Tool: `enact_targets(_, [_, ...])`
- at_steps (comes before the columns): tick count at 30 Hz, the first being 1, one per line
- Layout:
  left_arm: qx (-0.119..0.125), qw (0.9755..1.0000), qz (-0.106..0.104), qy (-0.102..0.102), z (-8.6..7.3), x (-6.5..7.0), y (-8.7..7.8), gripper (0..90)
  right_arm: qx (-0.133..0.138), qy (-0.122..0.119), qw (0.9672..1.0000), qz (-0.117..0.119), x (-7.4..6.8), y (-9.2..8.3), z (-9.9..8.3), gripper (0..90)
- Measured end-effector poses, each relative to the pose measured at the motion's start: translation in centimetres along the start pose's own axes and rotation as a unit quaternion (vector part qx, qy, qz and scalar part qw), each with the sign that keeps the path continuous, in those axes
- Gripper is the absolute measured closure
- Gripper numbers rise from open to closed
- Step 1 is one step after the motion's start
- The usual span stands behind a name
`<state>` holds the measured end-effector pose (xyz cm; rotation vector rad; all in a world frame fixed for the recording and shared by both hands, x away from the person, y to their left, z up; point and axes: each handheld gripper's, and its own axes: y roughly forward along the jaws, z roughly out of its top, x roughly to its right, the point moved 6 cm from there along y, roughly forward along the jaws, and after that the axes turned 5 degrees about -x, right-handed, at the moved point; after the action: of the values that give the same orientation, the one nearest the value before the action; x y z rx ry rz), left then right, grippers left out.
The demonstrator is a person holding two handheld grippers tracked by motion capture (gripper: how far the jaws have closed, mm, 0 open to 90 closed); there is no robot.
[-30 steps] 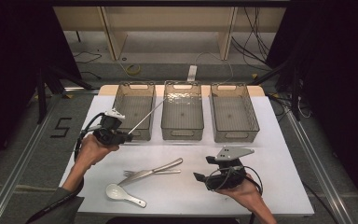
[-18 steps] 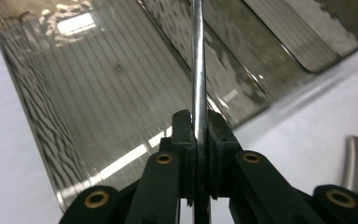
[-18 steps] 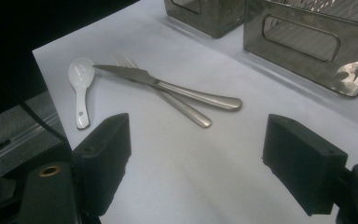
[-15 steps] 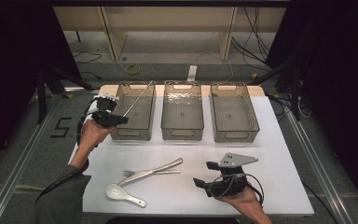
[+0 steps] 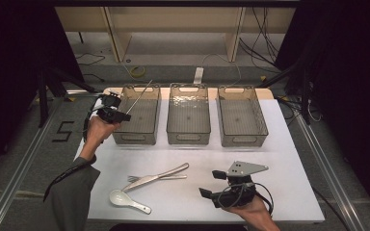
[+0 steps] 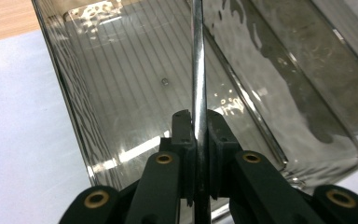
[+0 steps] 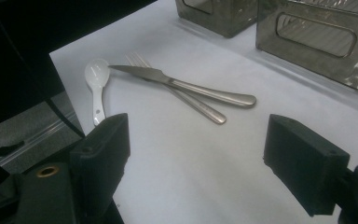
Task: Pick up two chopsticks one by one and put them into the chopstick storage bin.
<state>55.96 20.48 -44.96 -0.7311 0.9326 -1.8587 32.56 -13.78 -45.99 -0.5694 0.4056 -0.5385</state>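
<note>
My left gripper is shut on a thin metal stick, which slants up and to the right over the left clear bin. In the left gripper view the stick runs straight up from between the pressed jaws, with the bin's floor below it. Near the table's front right my right gripper stands open with nothing in it. Its wide-apart jaws point toward a knife, a fork and a white spoon on the white table.
The middle bin and the right bin stand in a row beside the left one at the back. The knife lies across the fork, and the spoon rests near the front edge.
My left hand has carried the stick toward the back left, from in front of the left bin to its left side, the stick now over the bin. The right gripper has hardly moved.
</note>
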Motion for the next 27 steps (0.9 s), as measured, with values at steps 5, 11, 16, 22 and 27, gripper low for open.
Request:
enact_targets(5, [-0.005, 1.0000, 0.000, -0.002, 0.0, -0.2, 0.8, 83.5, 0.003, -0.002, 1.0000, 0.006, -0.3, 0.0, 0.0, 23.2])
enact_targets(11, [-0.013, 0.9998, 0.014, -0.002, 0.0, -0.5, 1.2, 83.3, -0.001, -0.004, 0.9999, 0.012, -0.6, 0.1, 0.0, 23.2])
enact_targets(16, [-0.018, 0.9996, 0.017, -0.010, 0.0, -0.8, 1.5, 83.2, 0.000, -0.001, 0.9999, 0.012, -0.6, 0.0, 0.0, 23.3])
enact_targets(22, [-0.033, 0.9991, 0.013, -0.024, -0.2, -0.7, 2.3, 75.3, 0.000, -0.003, 0.9999, 0.015, -0.6, 0.0, 0.1, 23.5])
enact_targets(27, [-0.011, 0.9997, 0.023, 0.003, 0.2, 0.3, 1.9, 55.6, -0.003, -0.008, 0.9999, 0.014, -0.6, 0.1, 0.0, 24.0])
